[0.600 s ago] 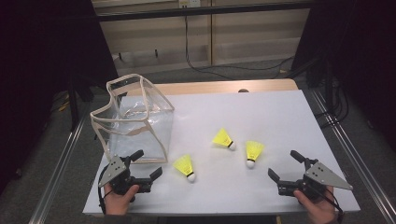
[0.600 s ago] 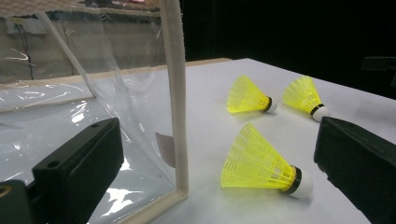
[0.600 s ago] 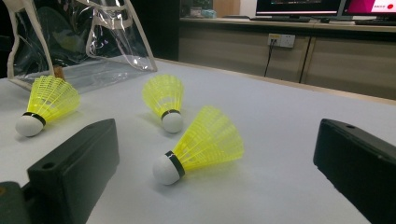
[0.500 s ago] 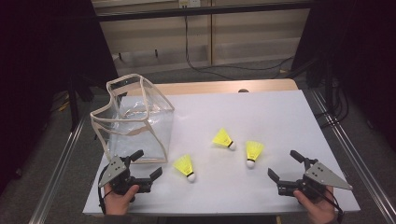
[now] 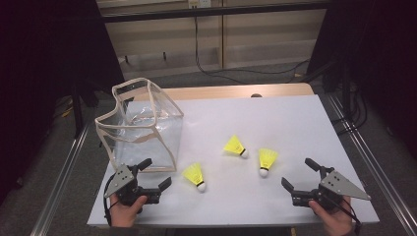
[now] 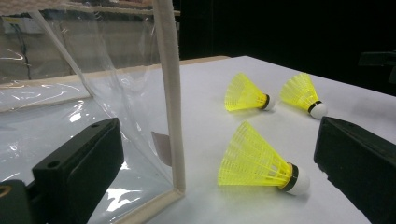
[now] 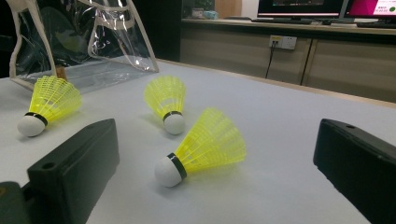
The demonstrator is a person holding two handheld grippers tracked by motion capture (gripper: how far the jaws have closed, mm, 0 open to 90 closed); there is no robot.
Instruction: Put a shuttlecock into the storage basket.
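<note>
Nothing has shifted since the earlier high views: our hands, the bag and the three shuttlecocks lie where they did.

The clear bag point(image 5: 142, 125) stands open-topped at the table's point(image 5: 295, 123) left, just ahead of our left gripper point(image 5: 152, 174). We judge it light and floppy, its film slippery; the cream-taped rim or corner seam point(image 6: 170, 93) gives the firmest hold.

Our left gripper's jaws stand wide apart with nothing in them, the nearest shuttlecock point(image 5: 194, 176) lying on its side just to their right, near the bag's corner. Our right gripper point(image 5: 301, 174) is likewise spread wide and empty, low at the table's near right edge, with the right shuttlecock point(image 5: 266, 160) just ahead of it and the middle shuttlecock point(image 5: 235, 146) a little farther off, between the other two.

The shuttlecocks look very light, their yellow plastic skirts springy and easy to crush; we would pinch gently at the black band beside the white cork point(image 7: 168, 171).

We can read no brand, label or writing anywhere.
</note>
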